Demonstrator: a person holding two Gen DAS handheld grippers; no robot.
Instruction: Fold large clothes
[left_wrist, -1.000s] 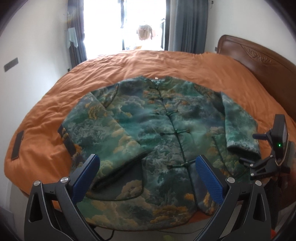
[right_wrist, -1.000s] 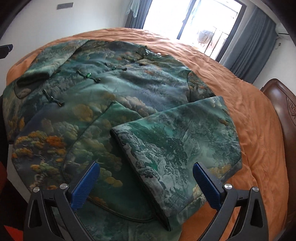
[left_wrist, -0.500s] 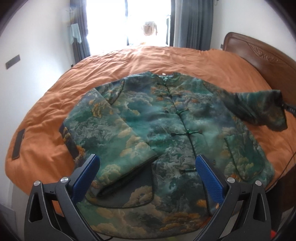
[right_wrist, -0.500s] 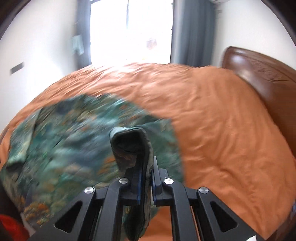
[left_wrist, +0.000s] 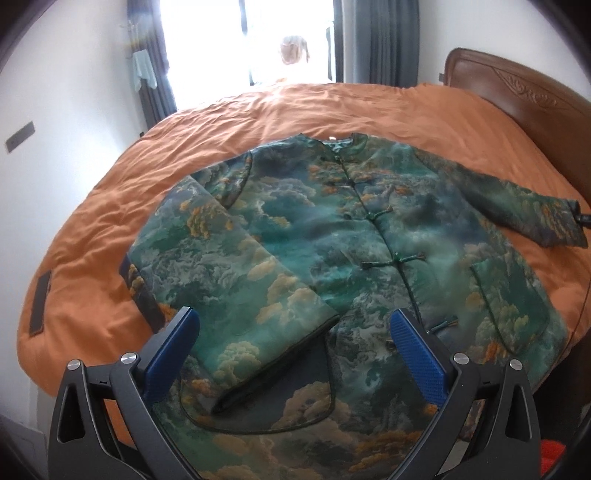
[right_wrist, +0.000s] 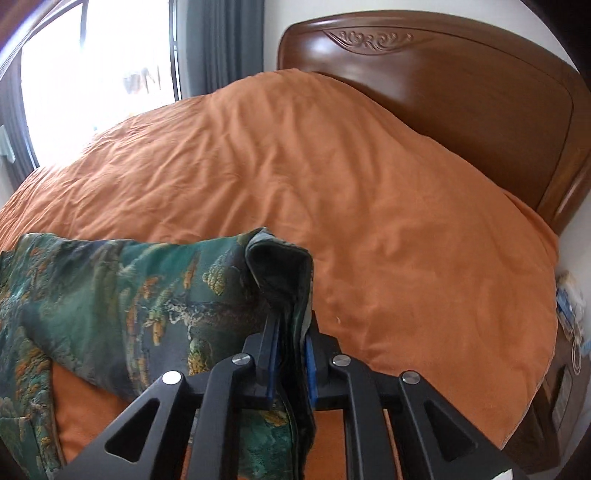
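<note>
Right gripper (right_wrist: 290, 354) is clamped on the jacket (left_wrist: 332, 266) cuff (right_wrist: 280, 273), sleeve stretched out for folding; left gripper (left_wrist: 291, 350) hangs open above the hem.

So the green cloud-print padded jacket (left_wrist: 332, 258) is lying front-up on the orange quilted bedspread (left_wrist: 332, 107), filling the middle and lower part of the left wrist frame. Its one sleeve (left_wrist: 236, 280) is folded across the body, lower left of center; the other sleeve (left_wrist: 517, 206) stretches out to the right edge. The carved wooden headboard (left_wrist: 517, 92) sits upper right, behind the spread. In the right wrist frame the sleeve's cuff (right_wrist: 280, 269) is at center bottom, headboard upper right, jacket lower left.
</note>
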